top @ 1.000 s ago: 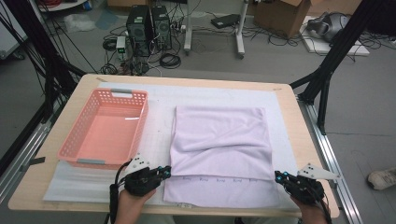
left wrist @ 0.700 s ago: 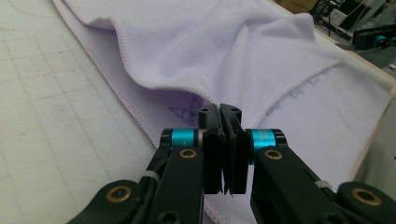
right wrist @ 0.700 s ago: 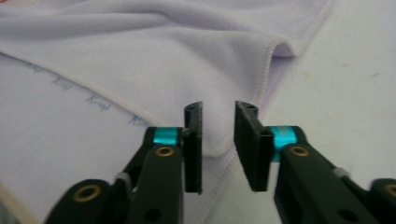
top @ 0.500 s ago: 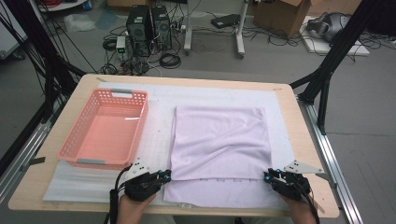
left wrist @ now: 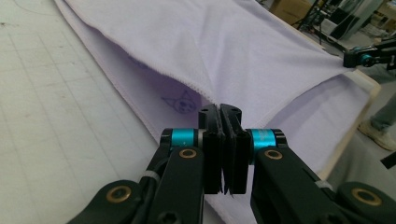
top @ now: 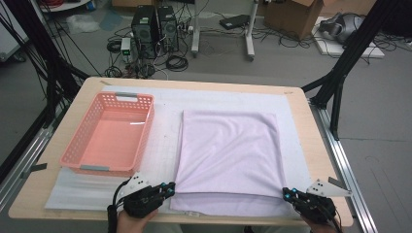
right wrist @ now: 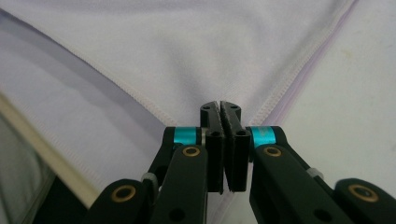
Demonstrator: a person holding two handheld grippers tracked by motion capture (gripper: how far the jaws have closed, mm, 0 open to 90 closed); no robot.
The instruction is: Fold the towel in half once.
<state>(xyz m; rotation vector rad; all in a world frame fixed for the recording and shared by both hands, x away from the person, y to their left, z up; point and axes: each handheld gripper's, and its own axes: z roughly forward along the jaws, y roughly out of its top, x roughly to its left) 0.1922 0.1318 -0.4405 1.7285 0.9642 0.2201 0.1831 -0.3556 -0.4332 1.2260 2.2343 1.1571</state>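
Below, in the high view, the left gripper [top: 167,188] and right gripper [top: 287,194] each meet a near corner of the folded lilac cloth [top: 228,150]; the hands are cut off. In the left gripper view, closed jaws pinch the hemmed corner of the cloth [left wrist: 243,51], a faint cat sketch just beyond. In the right gripper view, the jaws clamp the stitched corner of the cloth [right wrist: 187,51].

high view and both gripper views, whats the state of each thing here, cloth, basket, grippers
lilac cloth: spread flat on the white mat, top layer folded toward the near edge, stopping short of it
pink plastic lattice basket: upright, empty
left gripper: fingers shut on the top layer's near left corner
right gripper: fingers shut on the top layer's near right corner
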